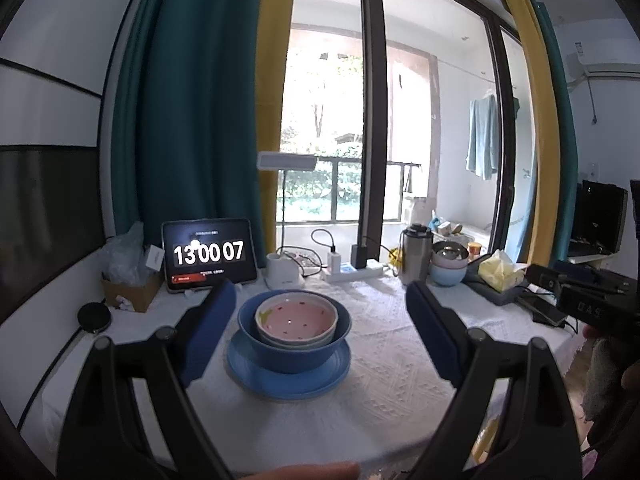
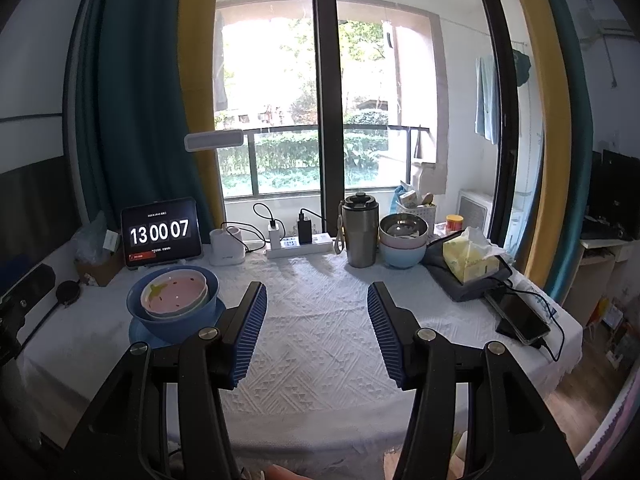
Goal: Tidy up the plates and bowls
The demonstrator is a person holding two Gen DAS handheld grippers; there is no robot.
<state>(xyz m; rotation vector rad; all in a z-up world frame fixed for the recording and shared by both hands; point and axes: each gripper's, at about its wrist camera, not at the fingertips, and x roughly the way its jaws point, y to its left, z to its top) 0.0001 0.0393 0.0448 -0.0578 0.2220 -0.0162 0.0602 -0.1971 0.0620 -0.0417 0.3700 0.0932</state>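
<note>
In the left wrist view, the left tongs (image 1: 320,312) stand wide and hold nothing. Between their two blue pads, a little beyond the tips, is the stack: a pink bowl (image 1: 296,315) sits in a pale bowl, this one sits in a blue bowl (image 1: 294,350), and the blue bowl stands on a blue plate (image 1: 288,380). The pads do not touch the stack. All this rests on a table (image 1: 392,360) with a white cloth. Beyond the left pad a tablet (image 1: 209,254) shows a clock. Beyond the right pad, at the far edge, stand a steel flask (image 1: 416,254) and a second pile of bowls (image 1: 449,266), with a tissue pack (image 1: 500,276) to the right of them. At the right border the other tool (image 1: 580,296) comes into view.

In the right wrist view, the right tongs (image 2: 317,322) are also apart and empty, with only bare cloth between the pads. The stack with the pink bowl (image 2: 174,294) is to the left of the left pad, close to it but apart. Far ahead of the right pad stand the flask (image 2: 362,230) and the pile of bowls (image 2: 403,240). To the right of the right pad lie the tissue pack (image 2: 470,258) and a phone (image 2: 520,316).
</note>
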